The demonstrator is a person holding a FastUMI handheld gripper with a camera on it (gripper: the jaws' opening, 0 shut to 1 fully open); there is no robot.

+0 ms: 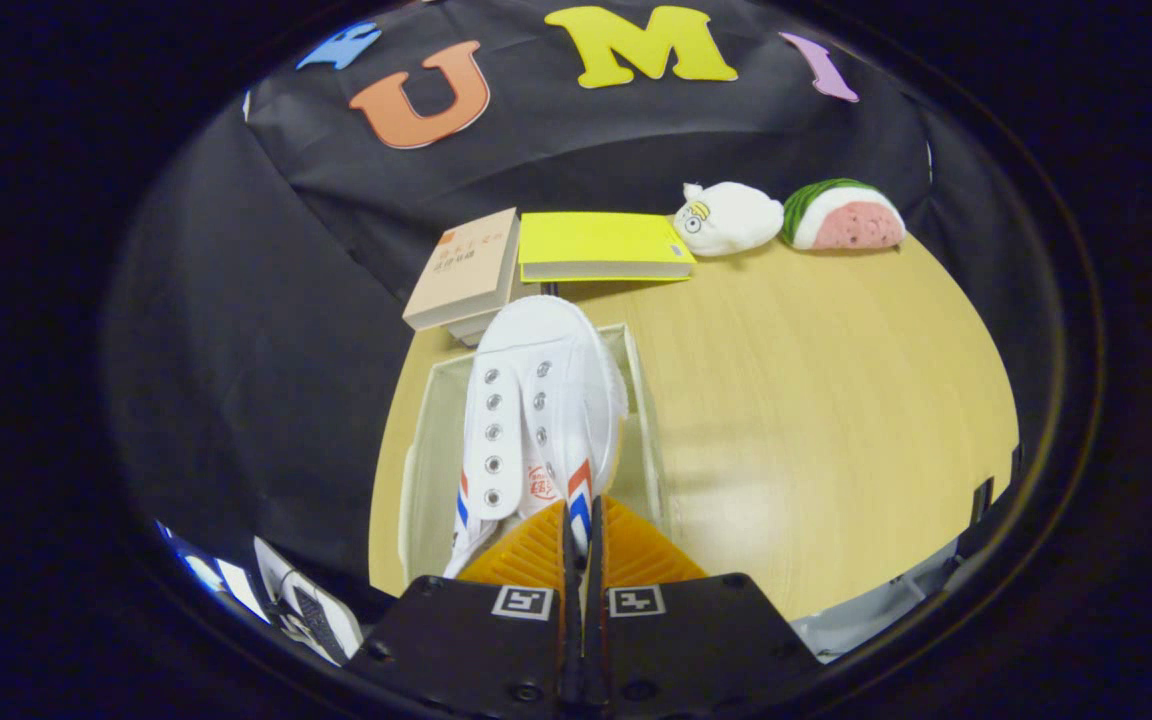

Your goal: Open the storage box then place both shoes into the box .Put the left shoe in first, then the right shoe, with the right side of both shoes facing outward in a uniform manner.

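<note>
In the lower centre of the frame, the gripper (581, 525) is pinching the heel edge of a white shoe (536, 420), its fingers nearly closed on the fabric. The shoe is hanging over the open clear box (641, 400), its long axis running straight ahead from the fingers, toe pointing toward the books (536, 255) in the upper middle of the frame.

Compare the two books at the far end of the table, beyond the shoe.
The tan book sits on top of another book; the yellow book lies straight on the table. The tan book is angled and nearer the shoe gripped by the tool; the yellow book lies square, nearer the plush toys. Both are closed.
</note>
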